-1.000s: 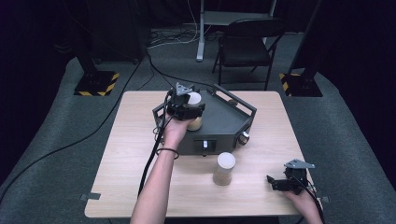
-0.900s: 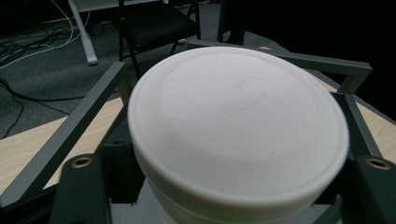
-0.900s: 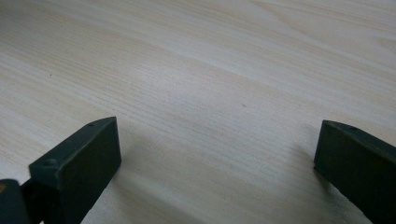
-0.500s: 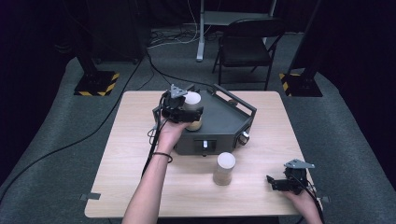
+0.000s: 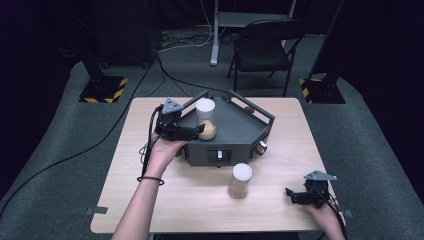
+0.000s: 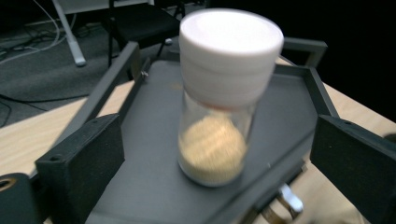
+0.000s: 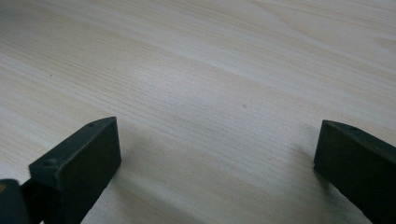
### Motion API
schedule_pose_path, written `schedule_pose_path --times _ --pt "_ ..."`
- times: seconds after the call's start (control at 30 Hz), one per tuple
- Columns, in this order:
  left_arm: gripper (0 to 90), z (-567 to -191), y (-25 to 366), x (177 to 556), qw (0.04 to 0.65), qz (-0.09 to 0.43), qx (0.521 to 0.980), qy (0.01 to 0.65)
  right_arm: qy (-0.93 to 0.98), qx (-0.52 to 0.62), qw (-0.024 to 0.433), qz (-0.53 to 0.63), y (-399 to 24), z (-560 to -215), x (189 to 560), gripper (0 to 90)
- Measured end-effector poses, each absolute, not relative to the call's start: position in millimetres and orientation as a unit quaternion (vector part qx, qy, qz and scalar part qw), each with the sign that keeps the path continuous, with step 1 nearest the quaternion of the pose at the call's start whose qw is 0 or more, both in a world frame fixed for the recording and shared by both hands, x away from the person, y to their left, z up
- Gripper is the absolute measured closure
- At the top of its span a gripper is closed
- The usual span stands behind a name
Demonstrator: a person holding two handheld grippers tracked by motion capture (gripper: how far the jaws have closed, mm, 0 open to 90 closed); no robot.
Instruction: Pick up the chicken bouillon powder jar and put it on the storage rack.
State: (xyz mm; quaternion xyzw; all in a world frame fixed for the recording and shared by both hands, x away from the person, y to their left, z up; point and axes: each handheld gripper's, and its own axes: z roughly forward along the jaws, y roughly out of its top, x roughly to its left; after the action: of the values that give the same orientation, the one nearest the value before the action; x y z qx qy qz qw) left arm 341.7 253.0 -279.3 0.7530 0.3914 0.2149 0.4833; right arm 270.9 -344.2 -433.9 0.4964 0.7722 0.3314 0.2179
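A glass jar (image 5: 206,120) (image 6: 219,107) with a white lid and tan powder in its bottom stands upright on the dark grey tray (image 5: 240,122) (image 6: 149,140) of a box-like device at the table's middle. My left gripper (image 5: 192,131) (image 6: 219,135) is open at the tray's left edge. Its jaws stand wide on either side of the jar and do not touch it. A second white-lidded jar (image 5: 240,180) stands on the table in front of the device. My right gripper (image 5: 297,196) (image 7: 217,140) is open low over bare wood at the front right.
The wooden table (image 5: 290,145) has raised tray rails (image 5: 255,107) around the device's far side and knobs (image 5: 220,156) on its front. A folding chair (image 5: 265,50) and two stands with yellow-black bases (image 5: 102,90) stand on the floor beyond.
The left gripper held the jar over the tray; it has let go, the jar now stands on the tray, and the gripper has drawn back left. The right gripper has not moved.
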Motion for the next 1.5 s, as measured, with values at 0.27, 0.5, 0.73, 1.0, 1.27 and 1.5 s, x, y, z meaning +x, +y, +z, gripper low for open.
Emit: schedule_pose_path --times 0.27,0.5,0.73,1.0,1.27,1.5 --pt "1.5 -293.9 271.1 312.3 0.48 0.232 0.757 0.377 0.772 0.497 0.218 0.331 -344.1 -433.9 270.8 0.0" --pt "1.8 -312.8 294.2 287.2 0.481 0.228 0.759 0.374 0.771 0.498 0.219 0.331 -343.5 -433.8 270.6 0.0" --pt "3.0 -344.5 312.0 264.2 0.472 0.237 0.754 0.39 0.771 0.498 0.219 0.331 -343.2 -433.9 270.1 0.0" --pt "3.2 -384.3 325.2 242.5 0.477 0.24 0.742 0.405 0.77 0.5 0.22 0.33 -342.9 -434.0 269.1 0.0" --pt "3.6 -417.5 332.6 243.7 0.446 0.222 0.75 0.435 0.769 0.5 0.22 0.33 -342.6 -434.0 268.9 0.0" --pt "3.9 -432.3 337.2 253.0 0.411 0.213 0.761 0.453 0.769 0.501 0.22 0.33 -342.4 -433.9 268.7 0.0"
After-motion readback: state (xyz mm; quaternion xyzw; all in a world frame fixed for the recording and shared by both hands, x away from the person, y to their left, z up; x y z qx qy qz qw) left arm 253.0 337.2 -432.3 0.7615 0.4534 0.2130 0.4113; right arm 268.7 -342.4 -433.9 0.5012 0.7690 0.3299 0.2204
